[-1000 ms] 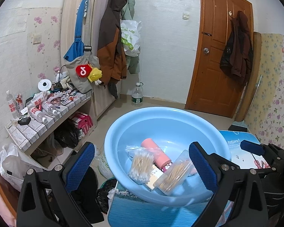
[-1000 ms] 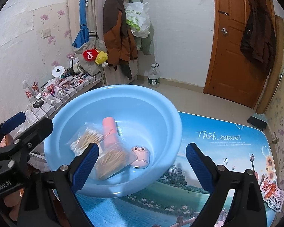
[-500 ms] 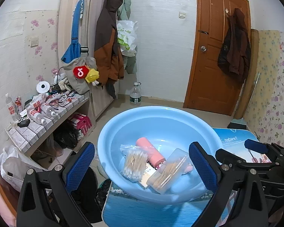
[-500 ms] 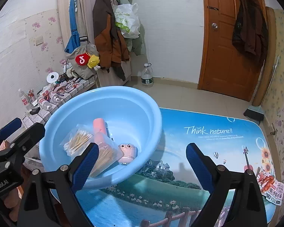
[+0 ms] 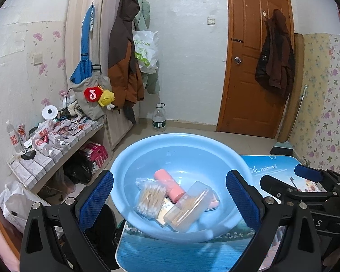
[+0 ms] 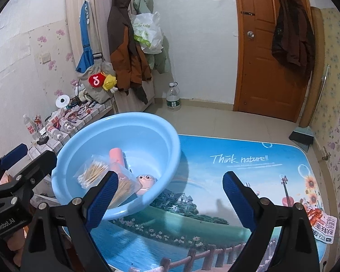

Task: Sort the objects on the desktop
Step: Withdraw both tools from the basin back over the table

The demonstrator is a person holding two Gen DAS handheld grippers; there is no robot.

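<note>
- Right wrist view: the basin (image 6: 115, 136) sits at the tabletop's (image 6: 238, 181) left edge, overhanging it; it likely serves as the bin for sorted items.
- It holds bagged swabs (image 6: 90, 172), a pink tube (image 6: 116, 157), a clear box (image 5: 188, 206) and a small pink gadget (image 6: 146, 180).
- Left gripper (image 5: 170, 199) and right gripper (image 6: 170, 198): jaws spread, empty.

Black claw (image 5: 169, 193) frames — blue textured pads (image 5: 97, 198), silver screws.
</note>
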